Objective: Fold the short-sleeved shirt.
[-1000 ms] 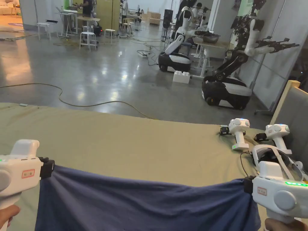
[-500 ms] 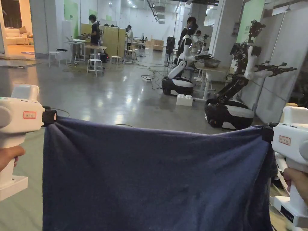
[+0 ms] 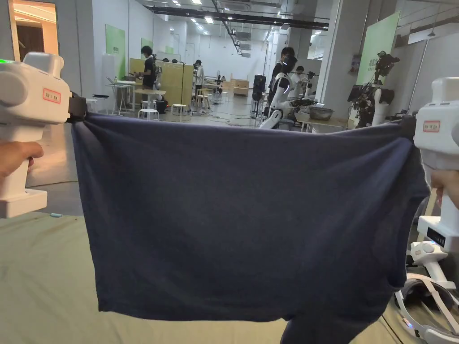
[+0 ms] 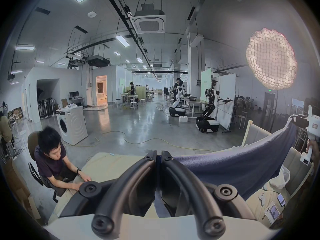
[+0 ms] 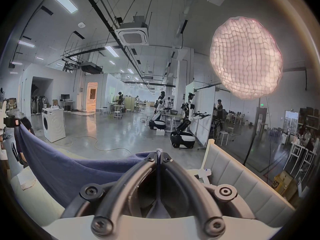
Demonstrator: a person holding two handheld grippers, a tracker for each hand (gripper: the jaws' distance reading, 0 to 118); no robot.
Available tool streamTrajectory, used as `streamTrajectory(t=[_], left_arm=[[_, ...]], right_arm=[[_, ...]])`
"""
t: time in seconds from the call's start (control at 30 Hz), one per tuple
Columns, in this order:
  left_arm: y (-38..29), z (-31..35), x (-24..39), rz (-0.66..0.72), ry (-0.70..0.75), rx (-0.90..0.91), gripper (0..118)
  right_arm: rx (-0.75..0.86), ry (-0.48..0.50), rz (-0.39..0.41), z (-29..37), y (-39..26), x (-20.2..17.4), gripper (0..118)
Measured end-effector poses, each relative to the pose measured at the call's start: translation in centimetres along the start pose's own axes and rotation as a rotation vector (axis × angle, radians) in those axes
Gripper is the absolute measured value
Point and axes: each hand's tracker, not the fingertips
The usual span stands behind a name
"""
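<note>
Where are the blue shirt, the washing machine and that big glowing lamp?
blue shirt (image 3: 242, 215), head view, middle of the hanging cloth.
washing machine (image 4: 71, 126), left gripper view, its front beside the round door.
glowing lamp (image 5: 245, 58), right gripper view, centre of the shade.

Red-framed labels (image 3: 52, 95) on hand-held grippers: prob. unreadable.

I'm working in a robotics lab hall: 2 wheeled humanoid robots (image 3: 280, 101) at my 1 o'clock, a washing machine (image 4: 71, 126) at 10, polished concrete floor (image 4: 138, 129), exposed ceiling ducts.
</note>
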Motion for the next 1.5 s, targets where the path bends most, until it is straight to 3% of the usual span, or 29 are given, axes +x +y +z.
streamTrajectory(t=[0.3,0.5,0.7,1.13,1.5], left_arm=[[-1.8,-2.9,0.5,-0.042,0.052,-0.021,5],[-11.5,-4.9,0.8,0.005,0.034,-0.134,5],[-22.8,-4.2,1.3,0.037,0.0,-0.25,5],[-30.3,8.3,0.6,0.099,-0.026,-0.236,5],[-39.7,17.7,-0.4,0.146,-0.031,-0.371,5]], right_arm=[[-0.029,-0.007,0.026,-2.7,-2.3,-1.0,2],[-0.123,0.006,-0.015,-3.0,-10.9,-1.7,2],[-0.228,0.013,0.012,-1.3,-20.1,-1.8,2],[-0.278,0.022,0.006,10.7,-27.9,-0.8,2],[-0.47,0.035,0.14,21.0,-35.5,-1.8,2]])
